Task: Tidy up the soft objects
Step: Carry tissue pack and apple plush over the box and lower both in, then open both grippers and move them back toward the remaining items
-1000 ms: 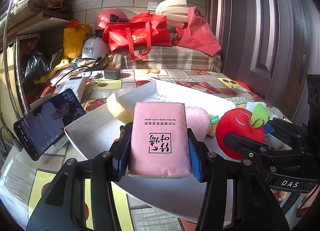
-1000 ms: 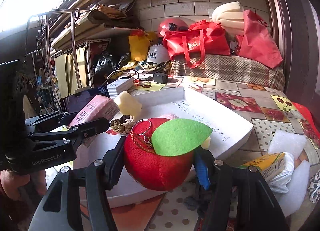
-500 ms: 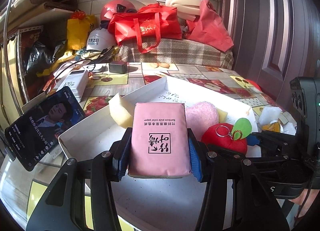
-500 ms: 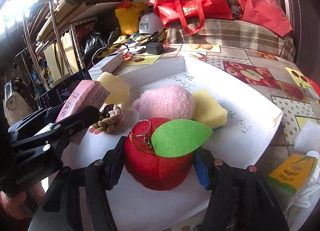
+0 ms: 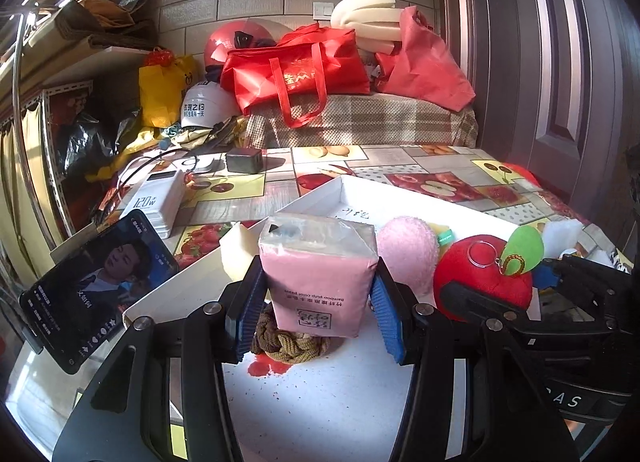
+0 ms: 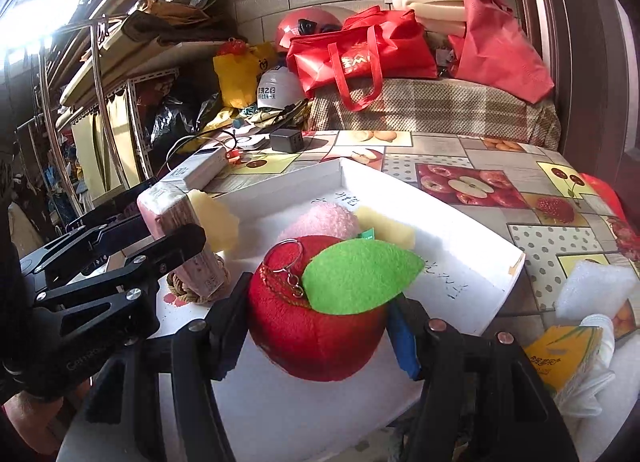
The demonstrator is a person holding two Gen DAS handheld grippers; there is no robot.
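My left gripper (image 5: 316, 304) is shut on a pink tissue pack (image 5: 320, 262). The pack is tilted up, and its lower end is over a brown braided knot (image 5: 288, 342) on the white tray (image 5: 320, 402). A red plush apple (image 6: 304, 326) with a green leaf and key ring sits between the fingers of my right gripper (image 6: 320, 328). Its jaws are opening, but both pads still touch the apple just above the tray floor. In the tray behind lie a pink pompom (image 6: 324, 218), a yellow sponge (image 6: 386, 228) and a cream sponge (image 6: 212, 218).
A phone (image 5: 92, 282) leans at the tray's left, with a white power bank (image 5: 156, 198) and a black charger (image 5: 244, 160) beyond. Right of the tray lie a white foam piece (image 6: 596, 290) and a yellow packet (image 6: 564, 354). Red bags and helmets crowd the back.
Both grippers have moved forward over the tray. The tissue pack has tipped from flat to steeply tilted above the braided knot. The apple now hangs low inside the tray.
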